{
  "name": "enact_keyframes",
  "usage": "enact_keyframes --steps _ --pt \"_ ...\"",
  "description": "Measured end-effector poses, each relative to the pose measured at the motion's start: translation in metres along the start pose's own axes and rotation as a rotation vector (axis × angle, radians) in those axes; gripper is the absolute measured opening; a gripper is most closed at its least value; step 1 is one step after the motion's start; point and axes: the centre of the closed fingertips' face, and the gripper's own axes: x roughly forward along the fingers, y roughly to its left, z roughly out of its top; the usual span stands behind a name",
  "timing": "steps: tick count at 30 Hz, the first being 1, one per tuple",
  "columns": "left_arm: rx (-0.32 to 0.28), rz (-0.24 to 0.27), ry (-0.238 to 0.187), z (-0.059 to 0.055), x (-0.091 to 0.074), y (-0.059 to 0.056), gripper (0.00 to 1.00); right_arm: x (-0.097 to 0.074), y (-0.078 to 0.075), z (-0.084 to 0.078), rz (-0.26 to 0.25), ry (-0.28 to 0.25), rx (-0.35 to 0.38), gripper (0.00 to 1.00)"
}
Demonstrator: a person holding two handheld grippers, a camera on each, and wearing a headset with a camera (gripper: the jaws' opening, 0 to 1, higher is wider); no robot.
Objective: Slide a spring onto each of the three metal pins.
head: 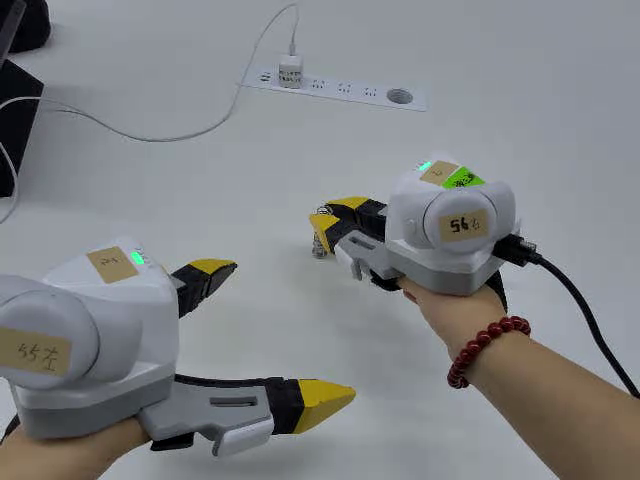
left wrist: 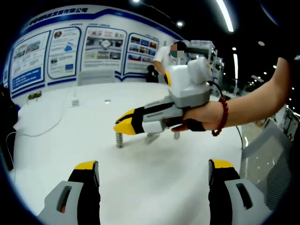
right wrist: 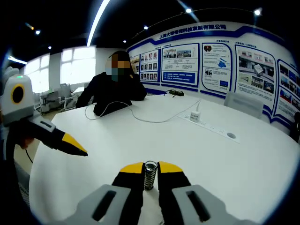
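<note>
The spring (right wrist: 150, 175) stands upright on the white table (head: 300, 140) w/ the right gripper (right wrist: 150, 167) closed on it, one yellow-tipped jaw pressed to each side near the top coils. Whether a pin runs up inside can't be told, as the coils hide the core. It's a small steel coil, so prob. very light, stiff across its width but springy lengthwise. The round wire looks slick, so it's likely to squirt out or tip if pinched off-centre or too hard. Best hold is judged to be across the middle coils w/ light pressure, axis kept vertical so the bore lines up w/ a pin. In the left gripper view two more small metal uprights (left wrist: 151, 137) stand on the table under the right gripper's body, near the spring; they're too small to say if they're bare pins or already loaded. The left gripper (left wrist: 154, 165) hangs well apart on the person's left, jaws spread wide, holding nothing. Further back on the table lies a power strip (head: 340, 88) w/ a charger plugged in.
</note>
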Motion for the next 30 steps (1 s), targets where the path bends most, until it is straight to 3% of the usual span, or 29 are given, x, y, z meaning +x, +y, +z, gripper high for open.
enact_keyframes --steps 4,17,19,30 --pt "-0.009 0.004 -0.006 0.001 0.000 0.001 0.98 0.002 0.001 -0.007 -0.001 0.022 -0.030 0.12" --pt "0.009 0.015 0.010 -0.001 -0.003 0.004 0.97 0.005 0.001 -0.006 -0.003 0.019 -0.003 0.12" --pt "0.015 0.014 0.015 -0.001 -0.003 0.004 0.97 0.004 0.000 -0.006 -0.011 0.014 0.053 0.16" --pt "0.043 0.026 -0.002 0.007 -0.002 0.005 0.96 -0.014 0.002 0.009 -0.001 -0.013 0.057 0.29"
